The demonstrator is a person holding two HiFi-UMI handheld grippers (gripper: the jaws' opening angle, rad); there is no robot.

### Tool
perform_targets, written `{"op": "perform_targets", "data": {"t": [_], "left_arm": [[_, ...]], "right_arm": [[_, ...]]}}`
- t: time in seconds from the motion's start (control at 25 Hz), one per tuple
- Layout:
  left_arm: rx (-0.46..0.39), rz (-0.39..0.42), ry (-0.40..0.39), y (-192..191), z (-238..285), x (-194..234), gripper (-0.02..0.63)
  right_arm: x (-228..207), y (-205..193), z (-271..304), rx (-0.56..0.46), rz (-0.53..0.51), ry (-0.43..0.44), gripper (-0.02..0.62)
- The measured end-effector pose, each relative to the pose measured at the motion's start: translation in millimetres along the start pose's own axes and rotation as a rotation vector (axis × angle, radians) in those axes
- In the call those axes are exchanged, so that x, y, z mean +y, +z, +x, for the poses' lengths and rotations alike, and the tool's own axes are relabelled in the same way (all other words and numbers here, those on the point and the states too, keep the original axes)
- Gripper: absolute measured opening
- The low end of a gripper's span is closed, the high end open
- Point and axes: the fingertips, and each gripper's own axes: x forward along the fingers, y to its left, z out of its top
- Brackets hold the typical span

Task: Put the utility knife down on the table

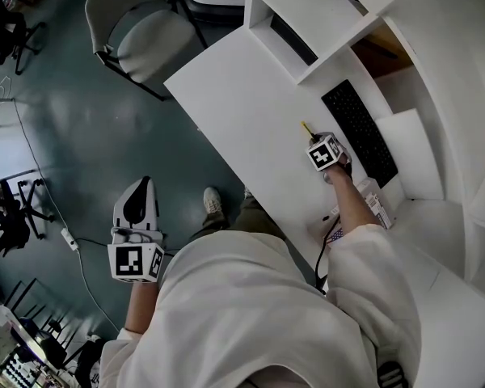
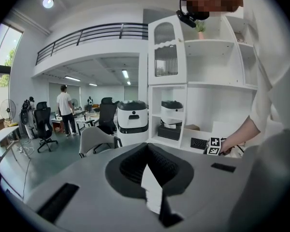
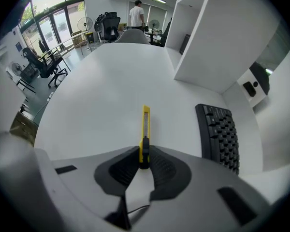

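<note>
Clamped tight on the rear end of the yellow utility knife (image 3: 145, 127) with the right gripper (image 3: 144, 159), the blade end jutting straight ahead past the jaws. Held it low over the white table (image 3: 96, 105), just left of the black keyboard (image 3: 220, 134); could not tell whether it touched the top. Bore a black-and-white square pattern on the marker cube (image 1: 325, 153) above the hand. Hung the left gripper (image 2: 146, 149) well off the table's near-left edge, over the floor, jaws pressed together on nothing. Pointed toward a grey chair (image 2: 94, 141) farther off.
</note>
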Motion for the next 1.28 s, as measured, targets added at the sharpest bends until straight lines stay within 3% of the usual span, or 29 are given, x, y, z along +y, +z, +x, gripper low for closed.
{"op": "perform_targets", "data": {"t": [1.28], "left_arm": [[0.007, -0.008, -0.018, -4.4, 6.9, 3.0, 0.002]], "right_arm": [[0.4, -1.1, 1.3, 0.056, 0.017, 0.040, 0.072]]}}
